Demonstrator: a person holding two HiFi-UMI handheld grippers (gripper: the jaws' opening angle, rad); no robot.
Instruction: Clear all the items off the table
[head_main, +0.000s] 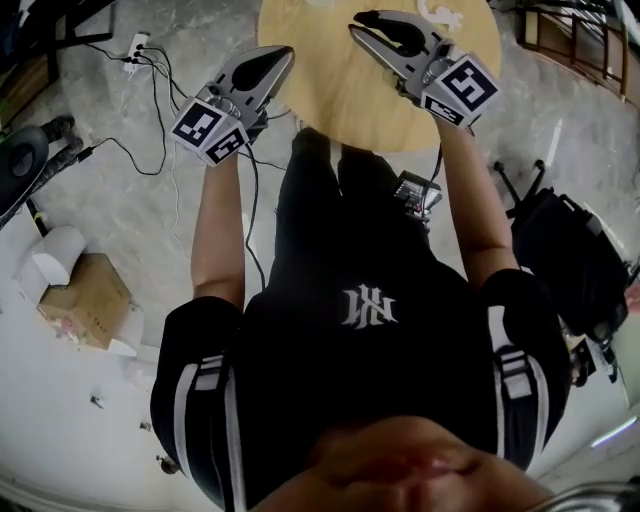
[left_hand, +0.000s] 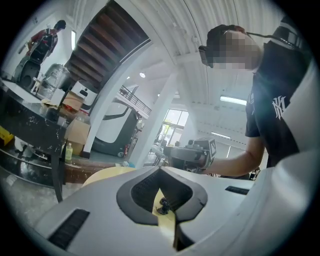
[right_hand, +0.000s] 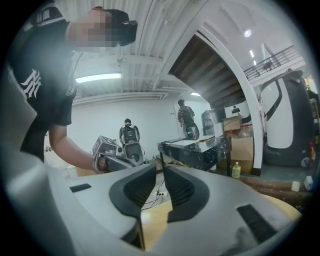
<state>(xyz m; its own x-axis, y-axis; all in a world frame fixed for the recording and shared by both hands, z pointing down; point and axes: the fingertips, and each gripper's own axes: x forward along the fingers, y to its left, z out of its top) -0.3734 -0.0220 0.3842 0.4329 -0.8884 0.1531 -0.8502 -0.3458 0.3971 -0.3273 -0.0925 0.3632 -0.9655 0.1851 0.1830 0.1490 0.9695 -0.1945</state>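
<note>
Table (head_main: 330, 95): we see a round wooden top, with both grippers held above its near part.
White object (head_main: 441, 14): it lies at the table's far rim, beyond the right gripper. Neither gripper touches it, and it is too small for us to name.
Left gripper (left_hand: 160, 169): we read the jaws as together at the tips, with nothing clamped. It hangs over the table's left edge.
Right gripper (right_hand: 161, 166): we find the jaws a narrow slit apart, with nothing between them.
Floor: a cardboard box (head_main: 85, 300) sits on the person's left, and a power strip (head_main: 135, 45) with cables lies near the left gripper.
</note>
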